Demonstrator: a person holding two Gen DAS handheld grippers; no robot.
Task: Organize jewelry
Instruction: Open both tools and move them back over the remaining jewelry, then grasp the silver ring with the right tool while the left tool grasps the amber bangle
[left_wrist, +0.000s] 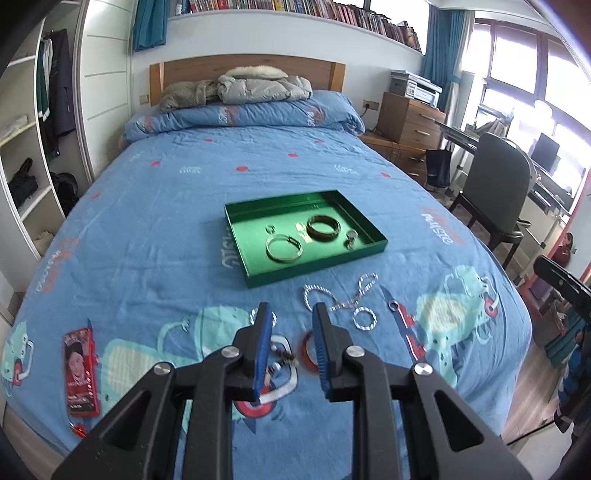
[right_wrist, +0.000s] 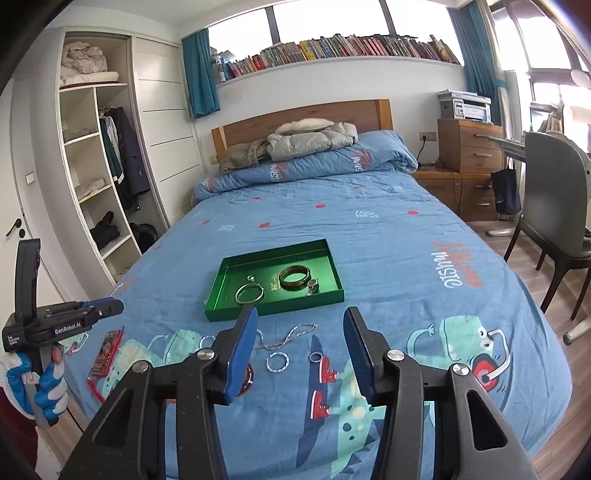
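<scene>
A green tray (left_wrist: 369, 248) (right_wrist: 334, 295) lies mid-bed holding a silver bangle (left_wrist: 283, 249) (right_wrist: 249, 294), a dark bangle (left_wrist: 323, 228) (right_wrist: 294, 277) and small rings. On the bedspread before it lie a silver chain (left_wrist: 343, 295) (right_wrist: 290, 336), a twisted silver ring (left_wrist: 365, 318) (right_wrist: 277, 362), a small ring (left_wrist: 393, 304) (right_wrist: 316, 356), a red bangle (left_wrist: 307, 350) and a beaded piece (left_wrist: 282, 356). My left gripper (left_wrist: 290, 314) is open and empty above the red bangle and beads. My right gripper (right_wrist: 301, 321) is open and empty above the chain and rings.
A red phone-like case (left_wrist: 79, 373) (right_wrist: 107, 352) lies near the bed's left edge. Folded jackets (left_wrist: 258, 86) and a duvet sit at the headboard. A wardrobe stands left; a chair (left_wrist: 498, 195) and desk stand right.
</scene>
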